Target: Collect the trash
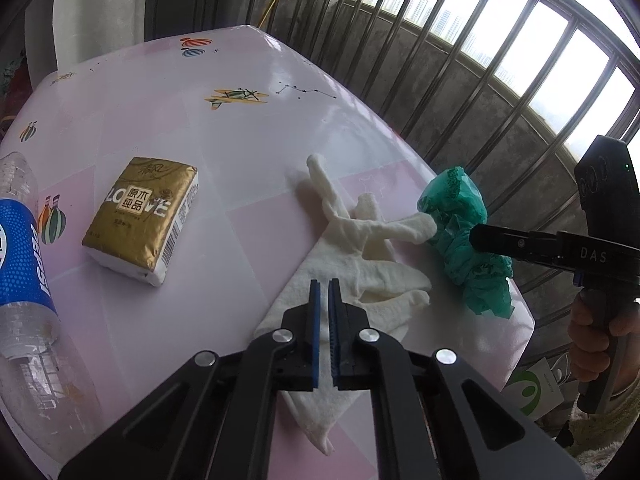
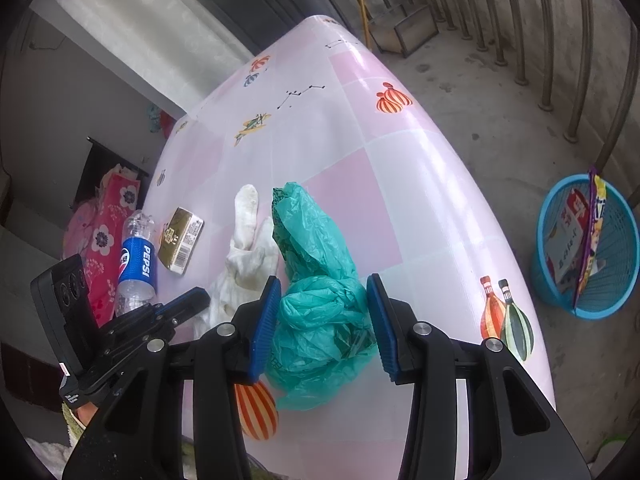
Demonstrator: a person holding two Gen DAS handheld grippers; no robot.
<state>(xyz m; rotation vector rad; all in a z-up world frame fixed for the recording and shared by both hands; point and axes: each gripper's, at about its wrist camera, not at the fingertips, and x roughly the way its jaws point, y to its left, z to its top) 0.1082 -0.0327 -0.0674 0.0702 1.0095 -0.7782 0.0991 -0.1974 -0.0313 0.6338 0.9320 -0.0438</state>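
A crumpled green plastic bag [image 2: 316, 280] lies on the pink table [image 2: 420, 184] near its right edge. My right gripper [image 2: 322, 324] is open with its blue pads on either side of the bag's near end; in the left wrist view its finger [image 1: 512, 242] lies against the bag [image 1: 460, 236]. A white cloth glove [image 1: 360, 248] lies left of the bag, also in the right wrist view [image 2: 244, 256]. My left gripper [image 1: 324, 320] is shut and empty, low over the glove's cuff. A Pepsi bottle [image 1: 20, 260] and a gold tissue pack [image 1: 144, 216] lie farther left.
A blue trash basket [image 2: 584, 248] holding wrappers stands on the concrete floor right of the table. A metal railing [image 1: 500, 60] runs behind the table. A red floral bag [image 2: 108, 232] sits beyond the table's left side.
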